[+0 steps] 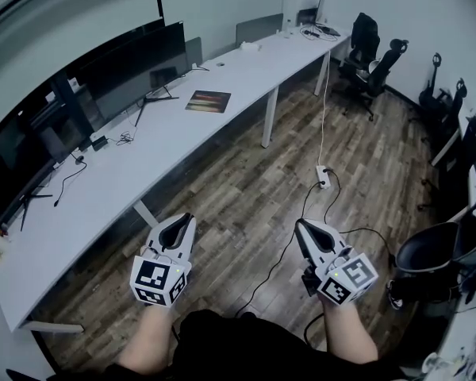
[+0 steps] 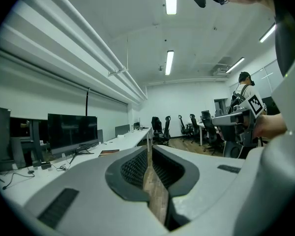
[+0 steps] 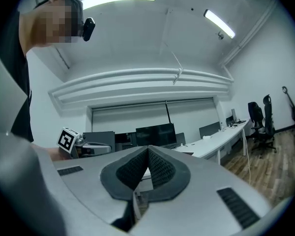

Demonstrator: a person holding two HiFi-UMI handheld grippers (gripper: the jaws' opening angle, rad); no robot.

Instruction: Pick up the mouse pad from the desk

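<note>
The mouse pad [image 1: 209, 101], a dark rectangle with reddish streaks, lies flat on the long white desk [image 1: 143, 153], well ahead of both grippers. In the left gripper view the mouse pad [image 2: 109, 152] shows small on the desk, far off to the left of the jaws. My left gripper [image 1: 186, 218] is held over the wooden floor near the desk's front edge, shut with nothing in it. My right gripper [image 1: 300, 224] hangs further right over the floor, also shut and empty. Their jaw tips [image 2: 148, 146] [image 3: 148, 149] meet in each gripper view.
Several dark monitors [image 1: 135, 62] stand along the back of the desk. A power strip [image 1: 323, 177] with cables lies on the floor ahead of the right gripper. Office chairs [image 1: 373, 50] stand at the far right, and a black chair [image 1: 428, 252] sits close on the right.
</note>
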